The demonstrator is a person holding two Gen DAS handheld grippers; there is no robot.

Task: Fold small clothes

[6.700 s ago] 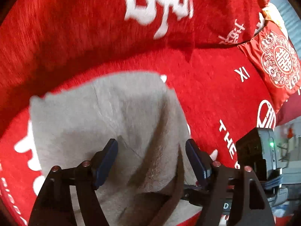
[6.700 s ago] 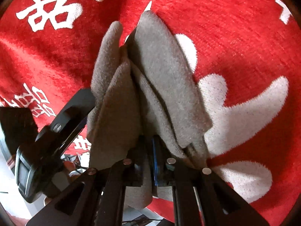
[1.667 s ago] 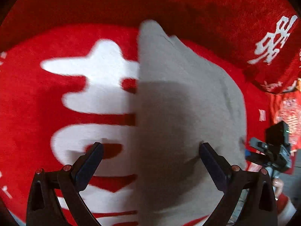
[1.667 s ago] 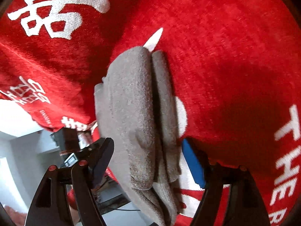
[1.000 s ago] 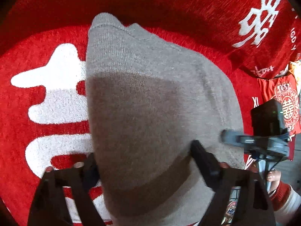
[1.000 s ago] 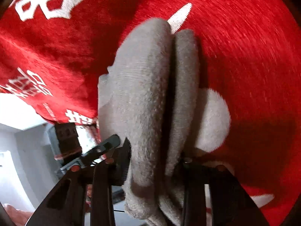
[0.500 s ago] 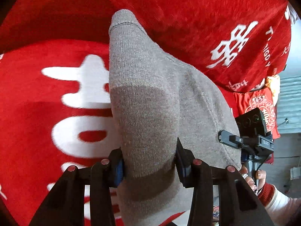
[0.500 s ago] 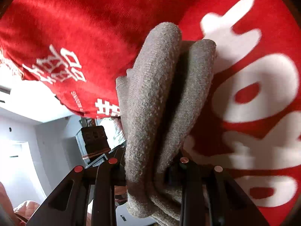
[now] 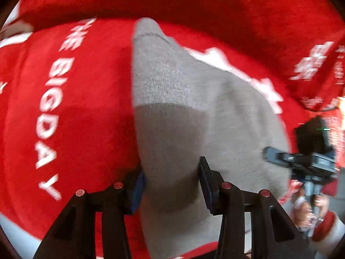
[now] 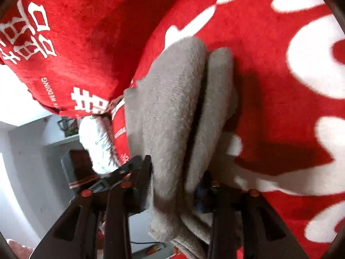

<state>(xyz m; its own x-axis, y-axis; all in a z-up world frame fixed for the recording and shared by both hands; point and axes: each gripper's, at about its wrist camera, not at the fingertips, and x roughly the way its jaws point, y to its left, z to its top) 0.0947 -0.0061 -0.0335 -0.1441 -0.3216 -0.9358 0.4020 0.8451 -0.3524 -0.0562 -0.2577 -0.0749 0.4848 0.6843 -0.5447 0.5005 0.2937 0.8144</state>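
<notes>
A folded grey knitted garment [image 9: 183, 90] hangs between both grippers over a red blanket [image 9: 86, 133] with white lettering. My left gripper [image 9: 172, 181] is shut on one end of the fold, its blue pads pressed into the knit from both sides. In the right wrist view the garment [image 10: 172, 90] shows as two thick stacked layers. My right gripper [image 10: 175, 179] holds its other end; its jaws are opening, with the cloth still filling the gap and touching both fingers. The right gripper [image 9: 301, 159] also shows at the far right of the left wrist view, in a person's hand [image 9: 317, 202].
The red blanket [image 10: 269, 54] covers the whole surface and rises into a fold at the back. Its edge drops off at the left of the right wrist view, where a white fluffy sleeve [image 10: 94, 140] and a grey room wall [image 10: 25, 172] show.
My left gripper's jaws have come together from wide apart onto the garment's fold. Both grippers have travelled sideways across the blanket with the garment, and different lettering now lies beneath.
</notes>
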